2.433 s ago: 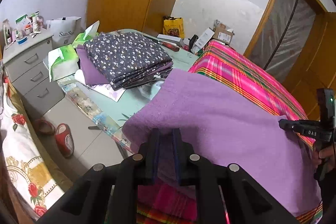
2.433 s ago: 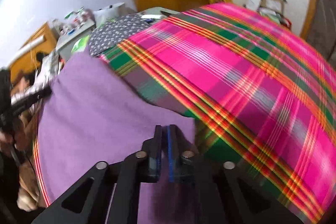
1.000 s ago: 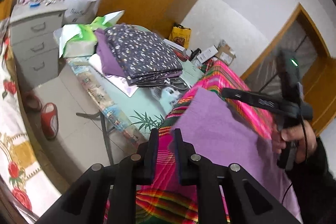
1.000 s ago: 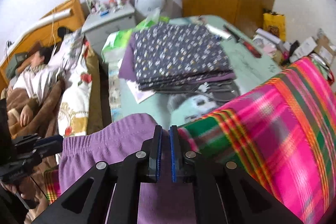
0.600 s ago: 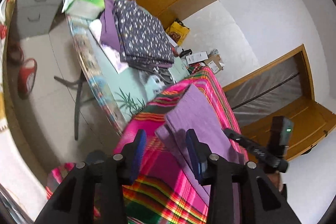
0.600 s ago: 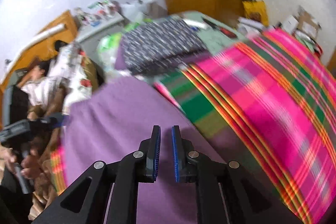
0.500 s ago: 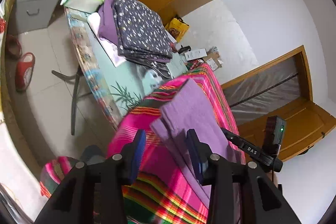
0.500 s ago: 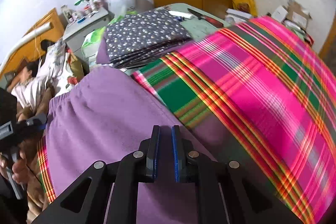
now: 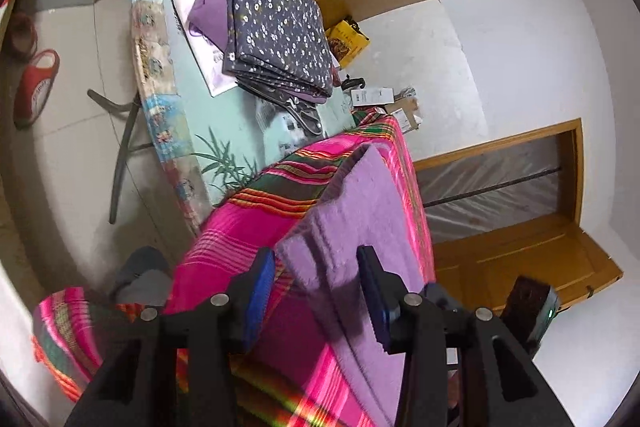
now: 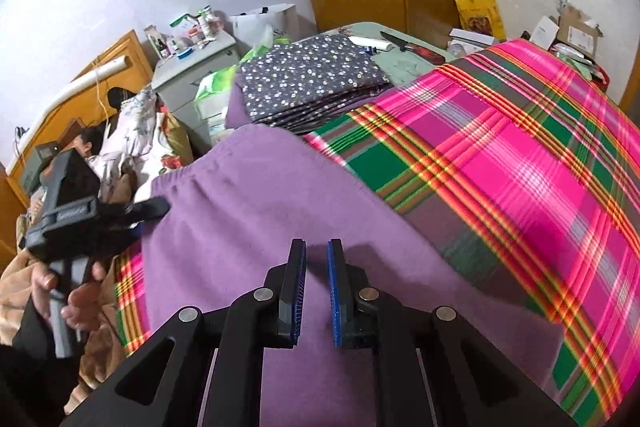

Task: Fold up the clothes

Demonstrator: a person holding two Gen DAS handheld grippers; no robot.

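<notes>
Purple garment [image 10: 256,227]: folded on plaid blanket [image 10: 500,167], near end cut off. Left claw [image 9: 316,291] just opened wide, released (garment edge between its pads, untouched). Right claw [image 10: 316,287] slightly apart, empty, above the garment.

Left wrist view rides close over the near edge of the purple garment [image 9: 360,211], rolled sideways, so the floor sits at the picture's left and the doorway at its right. Right wrist view looks down steeply over the same purple garment [image 10: 256,211] toward the far wall. Both views catch the plaid blanket [image 9: 240,239] [image 10: 520,155] and the stack of floral cloth [image 9: 276,27] [image 10: 308,79] on the table beyond.
</notes>
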